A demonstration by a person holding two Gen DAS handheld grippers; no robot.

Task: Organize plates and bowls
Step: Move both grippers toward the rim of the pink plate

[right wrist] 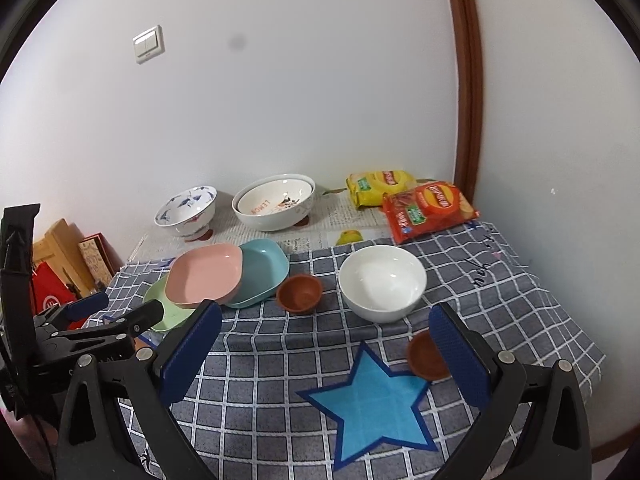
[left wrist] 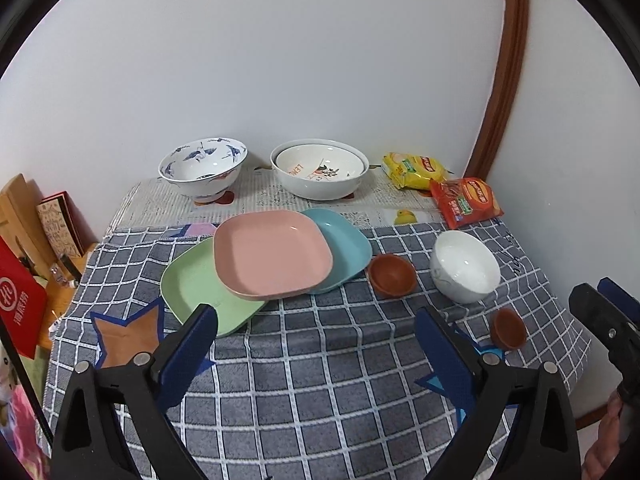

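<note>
Not much looks done yet. Three square plates are piled loosely near the middle of the checked cloth (left wrist: 320, 380): the pink plate (left wrist: 272, 254) is on top, the green plate (left wrist: 192, 284) sticks out at 7 o'clock from it, and the blue plate (left wrist: 348, 248) sticks out at 3 o'clock. They are not lined up. One job does seem done: a smaller bowl with writing (left wrist: 320, 164) is set inside the big pale bowl (left wrist: 320, 188) at 12 o'clock, by the wall. The blue-bird bowl (left wrist: 202, 168) is left alone at 11 o'clock. The white bowl (right wrist: 382, 282) and two little brown cups (right wrist: 300, 292) (right wrist: 426, 356) are spread out on the right and are still to be sorted.

The left tongs (left wrist: 316, 332) are held wide open with nothing between them, just in front of the green plate. The right tongs (right wrist: 326, 332) are wide open too and empty, in front of the white bowl.

"LEMON" can be read inside the nested bowl. The yellow bag (right wrist: 380, 186) and red bag (right wrist: 428, 210) at 1 o'clock have a round logo, but it is too small to be read. White signs are seen on a red box (left wrist: 18, 304) at 9 o'clock.
</note>
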